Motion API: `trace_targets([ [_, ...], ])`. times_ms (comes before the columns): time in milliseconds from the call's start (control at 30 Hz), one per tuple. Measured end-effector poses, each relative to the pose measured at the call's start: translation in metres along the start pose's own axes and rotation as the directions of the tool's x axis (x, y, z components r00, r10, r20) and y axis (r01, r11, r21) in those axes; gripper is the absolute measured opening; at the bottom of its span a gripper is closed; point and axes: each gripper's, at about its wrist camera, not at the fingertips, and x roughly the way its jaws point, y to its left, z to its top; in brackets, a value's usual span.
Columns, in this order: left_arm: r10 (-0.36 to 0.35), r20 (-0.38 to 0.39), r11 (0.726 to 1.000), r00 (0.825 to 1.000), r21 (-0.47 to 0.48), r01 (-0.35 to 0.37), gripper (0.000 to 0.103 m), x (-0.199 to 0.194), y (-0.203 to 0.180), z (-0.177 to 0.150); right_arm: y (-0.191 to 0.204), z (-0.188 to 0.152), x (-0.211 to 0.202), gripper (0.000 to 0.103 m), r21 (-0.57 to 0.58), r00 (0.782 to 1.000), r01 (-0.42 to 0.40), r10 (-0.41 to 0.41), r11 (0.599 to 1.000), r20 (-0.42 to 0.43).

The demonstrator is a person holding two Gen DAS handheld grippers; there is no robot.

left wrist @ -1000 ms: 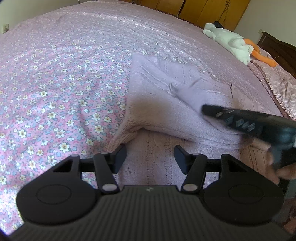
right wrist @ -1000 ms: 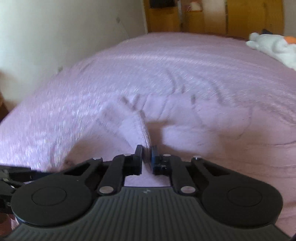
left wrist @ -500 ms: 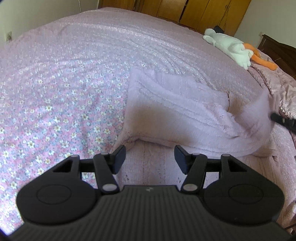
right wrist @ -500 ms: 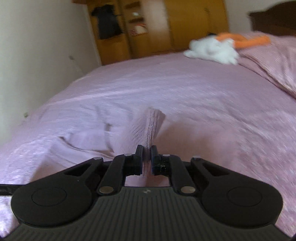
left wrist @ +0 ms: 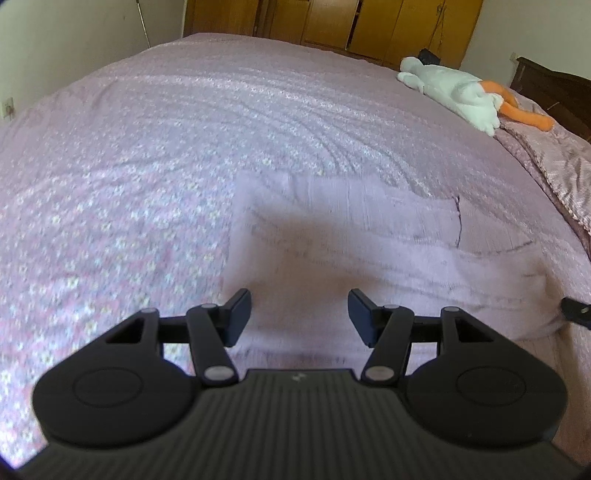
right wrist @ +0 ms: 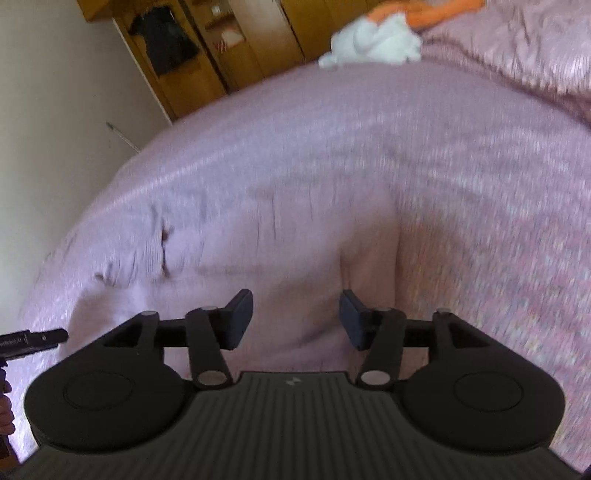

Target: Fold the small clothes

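Note:
A pale lilac knitted garment [left wrist: 351, 236] lies folded and flat on the bed. It also shows in the right wrist view [right wrist: 258, 236], blurred. My left gripper [left wrist: 299, 317] is open and empty just above the garment's near edge. My right gripper [right wrist: 295, 317] is open and empty over the garment's right part. A tip of the right gripper shows at the right edge of the left wrist view [left wrist: 576, 315]. A tip of the left gripper shows at the left edge of the right wrist view [right wrist: 33, 338].
The bed has a pink floral cover [left wrist: 110, 221]. A white and orange plush toy [left wrist: 461, 96] lies at the far right, near a pillow [left wrist: 554, 162]. Wooden wardrobes [left wrist: 369, 26] stand behind the bed. A wall is on the left.
My right gripper carried a fold of the garment to the right, laid it down and opened. The garment now lies flat. My left gripper stayed open and rose slightly.

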Motion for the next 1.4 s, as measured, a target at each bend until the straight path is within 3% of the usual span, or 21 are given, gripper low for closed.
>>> trace_targets([
  [133,0.002,0.018,1.000,1.000,-0.002,-0.002,0.060,0.010,-0.002,0.009,0.000,0.018,0.015,0.061,-0.056,0.998,0.058,-0.058,0.997,0.009],
  [267,0.000,0.042,1.000,0.999,0.000,0.000,0.060,0.019,-0.006,0.013,-0.001,0.017,0.053,0.060,-0.098,0.992,0.100,-0.107,0.990,-0.071],
  [300,-0.004,0.052,1.000,0.999,0.003,0.004,0.060,0.020,-0.007,0.014,-0.001,0.015,0.060,0.053,-0.112,0.990,0.100,-0.110,0.989,-0.084],
  [333,-0.008,0.061,1.000,0.998,0.005,0.008,0.060,0.021,-0.009,0.013,0.000,0.013,0.064,0.039,-0.135,0.989,0.113,-0.124,0.984,-0.081],
  [367,-0.012,0.069,1.000,0.998,0.009,0.011,0.060,0.022,-0.010,0.014,0.004,0.012,0.065,0.009,-0.164,0.988,0.125,-0.138,0.979,-0.071],
  [433,-0.013,0.085,1.000,0.996,0.021,0.011,0.060,0.026,-0.013,0.013,0.010,0.015,0.062,0.009,-0.188,0.987,0.139,-0.152,0.972,-0.054],
  [567,0.011,0.115,0.998,0.993,0.058,-0.018,0.060,0.042,-0.017,0.010,0.017,0.022,0.048,0.009,-0.223,0.980,0.196,-0.183,0.955,0.078],
  [633,0.046,0.115,0.997,0.992,0.055,-0.053,0.059,0.056,-0.014,0.009,0.015,0.022,0.053,0.009,-0.225,0.977,0.210,-0.198,0.952,0.074],
  [733,0.110,0.100,0.993,0.989,0.042,-0.115,0.062,0.076,-0.007,0.008,0.006,0.017,0.077,0.009,-0.219,0.976,0.209,-0.217,0.953,-0.011],
  [800,0.120,0.104,0.990,0.987,0.060,-0.127,0.062,0.080,-0.007,0.009,-0.004,0.013,0.083,0.010,-0.190,0.981,0.195,-0.195,0.962,0.017],
  [933,0.138,0.101,0.985,0.985,0.091,-0.148,0.063,0.083,-0.011,0.010,-0.008,0.016,0.081,0.016,-0.128,0.984,0.178,-0.180,0.976,-0.003],
  [1067,0.120,0.080,0.989,0.990,0.082,-0.126,0.061,0.075,-0.008,0.012,-0.002,0.020,0.065,0.058,-0.119,0.987,0.154,-0.158,0.981,-0.023],
  [1133,0.103,0.073,0.991,0.992,0.076,-0.108,0.061,0.063,-0.008,0.010,0.002,0.017,0.047,0.065,-0.123,0.992,0.124,-0.125,0.985,0.002],
  [1333,0.107,0.078,0.986,0.991,0.121,-0.116,0.061,0.018,-0.019,-0.007,0.021,-0.001,-0.010,0.067,-0.160,0.997,0.072,-0.070,0.984,0.019],
  [1400,0.092,0.082,0.987,0.992,0.127,-0.102,0.062,0.001,-0.021,-0.015,0.029,-0.013,-0.031,0.073,-0.179,0.999,0.043,-0.040,0.983,0.021],
])
